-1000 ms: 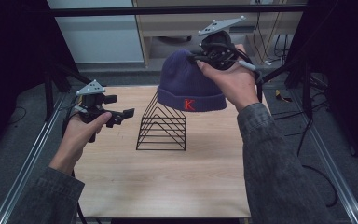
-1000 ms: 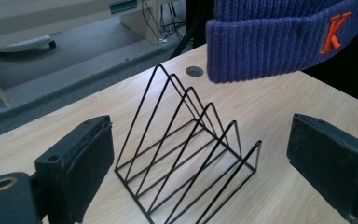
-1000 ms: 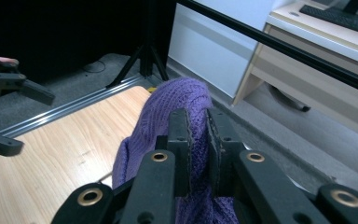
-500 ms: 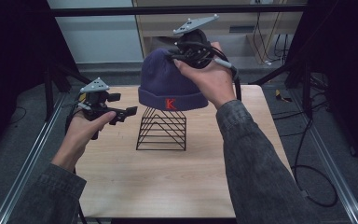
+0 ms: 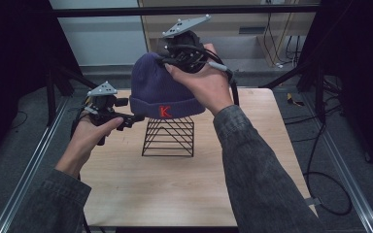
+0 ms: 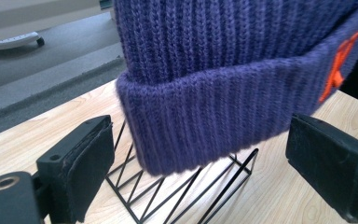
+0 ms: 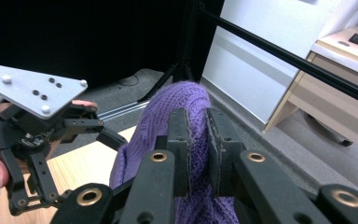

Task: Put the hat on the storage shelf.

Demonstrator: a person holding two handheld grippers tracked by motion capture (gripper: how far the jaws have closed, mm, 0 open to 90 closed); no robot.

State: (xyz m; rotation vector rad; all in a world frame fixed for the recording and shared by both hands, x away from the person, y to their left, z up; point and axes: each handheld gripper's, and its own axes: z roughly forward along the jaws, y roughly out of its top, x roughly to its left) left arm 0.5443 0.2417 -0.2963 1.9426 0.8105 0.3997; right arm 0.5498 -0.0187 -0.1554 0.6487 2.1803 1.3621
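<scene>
Beanie: your purple knit beanie [image 5: 162, 90] hangs in the air above the black wire stand [image 5: 169, 137], its folded cuff just over the stand's top; from above, the cuff hides the tip of the stand, so you cannot tell whether they touch.

Writing: a single red-orange letter "K" [image 5: 164, 111] is stitched on the cuff, facing you in the high view. In the left gripper view the same mark [image 6: 338, 70] shows edge-on at the right side of the cuff — too slanted to read there. No other label is legible.

Right gripper: your right gripper [image 7: 196, 135] is clamped on the crown of the beanie, with a ridge of purple knit pinched between its two black jaws. In the high view it [image 5: 182, 48] sits at the top of the hat under its grey three-cornered plate, with your right hand [image 5: 204, 82] wrapped around it.

Left gripper: your left gripper [image 6: 200, 163] has its jaws spread wide, one pad on each side of the cuff's lower edge and neither touching it. In the high view it [image 5: 128, 119] sits just left of the cuff, at cuff height, in your left hand [image 5: 90, 136].

Stand: the wire stand is a pyramid of thin black rods, standing upright near the middle of the light wooden table [image 5: 175, 189].

Sleeves: grey denim-like sleeves — both forearms come in from the bottom.
</scene>
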